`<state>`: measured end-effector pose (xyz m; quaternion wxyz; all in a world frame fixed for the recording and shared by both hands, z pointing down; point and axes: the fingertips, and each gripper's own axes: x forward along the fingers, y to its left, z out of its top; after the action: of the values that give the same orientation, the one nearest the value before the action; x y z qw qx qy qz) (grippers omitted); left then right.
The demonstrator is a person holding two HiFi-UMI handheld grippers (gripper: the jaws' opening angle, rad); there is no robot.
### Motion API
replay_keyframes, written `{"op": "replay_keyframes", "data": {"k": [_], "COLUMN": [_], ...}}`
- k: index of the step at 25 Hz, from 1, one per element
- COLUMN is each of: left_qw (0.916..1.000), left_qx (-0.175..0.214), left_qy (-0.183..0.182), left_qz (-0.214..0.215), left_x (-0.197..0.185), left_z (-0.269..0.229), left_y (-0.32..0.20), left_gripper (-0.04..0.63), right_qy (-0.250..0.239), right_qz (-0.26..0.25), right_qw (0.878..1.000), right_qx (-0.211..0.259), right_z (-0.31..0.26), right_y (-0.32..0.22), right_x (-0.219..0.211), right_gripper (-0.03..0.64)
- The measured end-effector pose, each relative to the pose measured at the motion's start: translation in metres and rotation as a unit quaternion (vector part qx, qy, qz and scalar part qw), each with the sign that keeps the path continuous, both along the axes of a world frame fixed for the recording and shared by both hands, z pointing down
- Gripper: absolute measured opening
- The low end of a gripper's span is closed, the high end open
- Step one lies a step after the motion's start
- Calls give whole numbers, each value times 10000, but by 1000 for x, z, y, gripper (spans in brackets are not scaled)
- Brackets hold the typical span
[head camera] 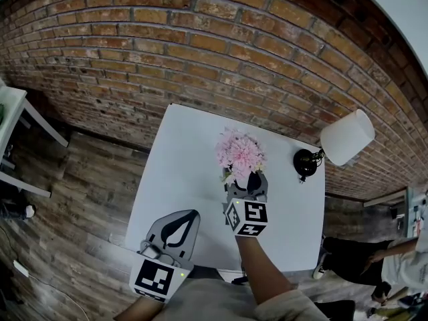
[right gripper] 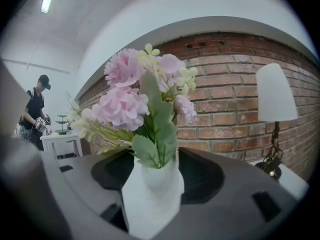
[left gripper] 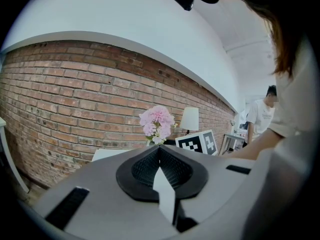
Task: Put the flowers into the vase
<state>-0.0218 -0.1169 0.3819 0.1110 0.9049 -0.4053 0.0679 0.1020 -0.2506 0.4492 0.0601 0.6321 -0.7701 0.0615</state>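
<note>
i am seeing the pink flowers (head camera: 241, 154) standing in the white vase (right gripper: 150, 194) on the white table (head camera: 175, 154). my right gripper (head camera: 247, 178) is standing wide open around the vase, with its marker cube (head camera: 247, 218) showing only black-and-white squares. my left gripper (head camera: 194, 214) is resting closed, holding nothing.

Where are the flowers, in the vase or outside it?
The flowers are in the vase. The right gripper view shows their leaves rising out of its mouth, blooms above.
</note>
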Motion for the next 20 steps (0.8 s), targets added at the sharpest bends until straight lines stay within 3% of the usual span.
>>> {"op": "replay_keyframes", "data": {"k": [20], "left_qw": [10000], "left_qx": [-50], "left_qy": [68], "left_qz": [46], "left_x": [3], "left_z": [-3], "left_y": [8], "left_gripper": [8], "right_qy": [227], "right_qz": [219], "right_qw": [9995], "right_qx": [-32], "right_z": [8], "right_y": [30], "right_x": [1], "right_gripper": [268]}}
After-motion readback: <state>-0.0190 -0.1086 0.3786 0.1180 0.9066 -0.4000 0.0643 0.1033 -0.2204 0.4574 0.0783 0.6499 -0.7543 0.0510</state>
